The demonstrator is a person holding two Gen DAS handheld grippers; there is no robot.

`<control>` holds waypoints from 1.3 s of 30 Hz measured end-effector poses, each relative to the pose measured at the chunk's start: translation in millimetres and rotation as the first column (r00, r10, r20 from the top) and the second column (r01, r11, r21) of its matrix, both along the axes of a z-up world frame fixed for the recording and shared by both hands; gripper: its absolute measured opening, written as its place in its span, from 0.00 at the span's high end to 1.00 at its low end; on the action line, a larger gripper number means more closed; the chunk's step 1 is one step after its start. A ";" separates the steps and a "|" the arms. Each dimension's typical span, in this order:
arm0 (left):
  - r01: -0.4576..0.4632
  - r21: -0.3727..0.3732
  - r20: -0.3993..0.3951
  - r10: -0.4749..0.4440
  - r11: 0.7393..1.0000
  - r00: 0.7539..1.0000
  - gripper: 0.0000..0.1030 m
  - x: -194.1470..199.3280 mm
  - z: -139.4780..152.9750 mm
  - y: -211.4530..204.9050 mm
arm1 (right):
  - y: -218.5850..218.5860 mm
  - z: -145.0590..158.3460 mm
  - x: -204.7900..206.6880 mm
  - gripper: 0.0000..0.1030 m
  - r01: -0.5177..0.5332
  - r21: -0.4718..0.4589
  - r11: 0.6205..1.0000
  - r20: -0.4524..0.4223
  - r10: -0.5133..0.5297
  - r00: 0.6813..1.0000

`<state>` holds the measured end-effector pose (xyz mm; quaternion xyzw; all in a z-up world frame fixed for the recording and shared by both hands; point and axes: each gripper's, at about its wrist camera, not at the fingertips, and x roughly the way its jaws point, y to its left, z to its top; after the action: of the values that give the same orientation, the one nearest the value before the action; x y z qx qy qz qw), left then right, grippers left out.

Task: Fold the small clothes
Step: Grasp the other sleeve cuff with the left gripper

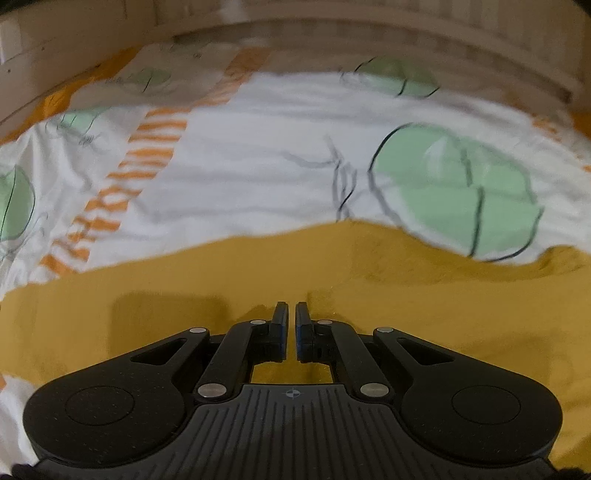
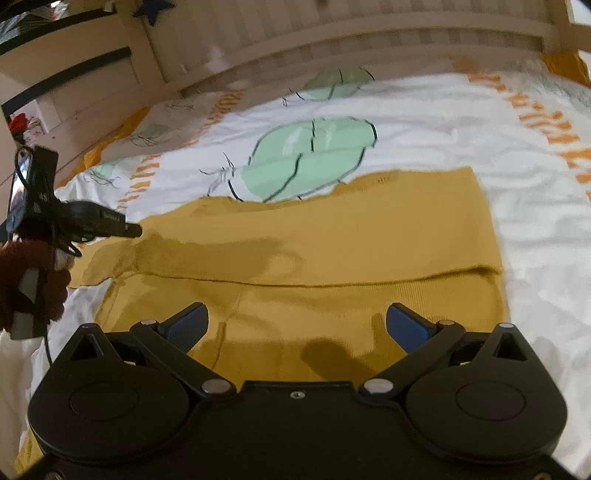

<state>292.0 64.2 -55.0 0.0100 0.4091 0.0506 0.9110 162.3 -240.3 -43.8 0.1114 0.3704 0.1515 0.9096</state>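
A mustard-yellow knit garment [image 2: 332, 236] lies flat on the bed, with one layer folded over so a straight fold edge runs across it. It also fills the lower half of the left wrist view [image 1: 332, 273]. My left gripper [image 1: 291, 314] is shut just above the yellow cloth, with nothing visibly between its pads. It also shows from outside at the left of the right wrist view [image 2: 110, 225], over the garment's left end. My right gripper [image 2: 295, 325] is wide open and empty, hovering over the garment's near part.
The white bedcover [image 1: 258, 147] has green leaf shapes and orange stripes; it also shows in the right wrist view [image 2: 443, 122]. A pale wooden slatted headboard [image 2: 369, 26] runs along the far side. Shelves [image 2: 74, 66] stand at the far left.
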 end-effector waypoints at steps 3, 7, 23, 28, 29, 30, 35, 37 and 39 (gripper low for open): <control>-0.034 -0.039 -0.042 0.032 0.999 0.999 0.93 3.0 -14.4 10.9 | -3.4 -4.5 3.4 0.00 0.004 0.025 1.000 -0.037 -0.003 0.999; -0.035 -0.114 -0.028 0.032 0.993 0.999 0.91 -1.0 -21.3 24.2 | -7.6 -9.6 6.8 0.00 0.005 0.064 0.998 -0.076 0.000 0.997; 0.032 -0.208 0.033 -0.026 0.978 0.999 0.21 -17.6 -13.4 43.3 | -3.0 -7.2 5.7 0.00 -0.076 0.121 0.990 -0.026 0.080 0.996; -0.038 -0.164 0.050 0.046 0.986 0.998 0.21 -28.1 -1.0 71.4 | -1.0 -6.6 4.6 0.00 -0.088 0.125 0.988 -0.016 0.091 0.996; -0.061 -0.162 0.059 0.072 0.985 0.996 0.21 -30.7 2.8 80.5 | -0.8 -6.2 4.2 0.00 -0.089 0.123 0.988 -0.015 0.091 0.996; -0.082 -0.163 0.062 0.093 0.983 0.994 0.21 -32.9 5.6 88.5 | -1.0 -6.0 3.8 0.00 -0.089 0.123 0.988 -0.014 0.091 0.996; -0.177 -0.152 0.071 0.190 0.972 0.979 0.20 -46.9 17.2 133.4 | -1.9 -4.3 1.8 0.00 -0.096 0.148 0.984 0.003 0.097 0.995; -0.214 -0.141 0.071 0.225 0.967 0.972 0.20 -54.0 19.9 152.1 | -1.5 -2.2 0.7 0.00 -0.109 0.171 0.979 0.013 0.108 0.994; -0.244 -0.127 0.068 0.254 0.961 0.965 0.20 -59.7 22.5 168.5 | 0.1 1.5 -0.5 0.00 -0.129 0.208 0.970 0.019 0.128 0.992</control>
<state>232.3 232.7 -32.5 -0.0974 0.3708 0.1412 0.9128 161.8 -240.1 -42.3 0.1816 0.3566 0.2486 0.8821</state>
